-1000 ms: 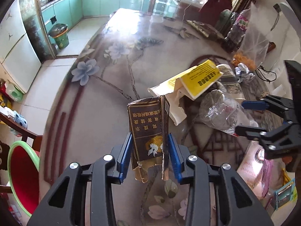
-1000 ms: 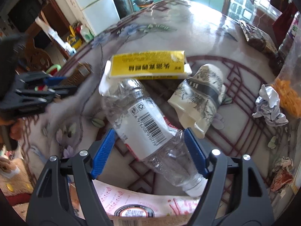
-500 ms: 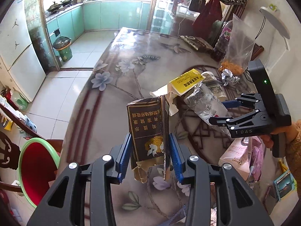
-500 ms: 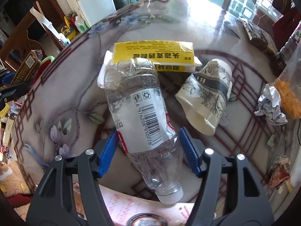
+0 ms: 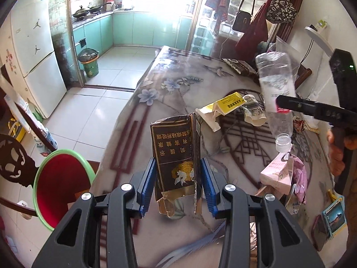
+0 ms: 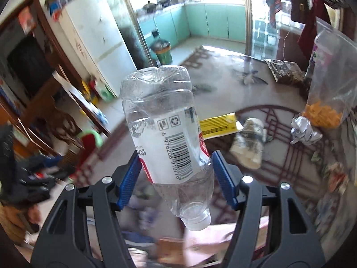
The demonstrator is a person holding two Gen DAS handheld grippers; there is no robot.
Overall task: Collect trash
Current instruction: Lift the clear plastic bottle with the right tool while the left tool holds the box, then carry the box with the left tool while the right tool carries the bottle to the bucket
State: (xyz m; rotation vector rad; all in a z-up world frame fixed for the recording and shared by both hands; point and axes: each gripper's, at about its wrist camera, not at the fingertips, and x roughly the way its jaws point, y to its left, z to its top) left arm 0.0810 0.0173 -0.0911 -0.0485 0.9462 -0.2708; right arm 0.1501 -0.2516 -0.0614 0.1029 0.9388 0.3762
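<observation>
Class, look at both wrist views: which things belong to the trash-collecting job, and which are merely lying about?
Part of the job:
- dark cigarette carton, in the left gripper
- clear plastic bottle, in the right gripper
- yellow box
- crushed paper cup
- red basin

Lying about:
- bag of orange snacks
- fridge

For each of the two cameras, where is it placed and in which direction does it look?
Left wrist: sits on the left claw, looking down across the table; its fingers grip a dark carton; the right claw and a hand show.
Right wrist: sits on the right claw, facing the kitchen; its fingers hold a plastic bottle.
Shared: bottle, yellow box, paper cup.
</observation>
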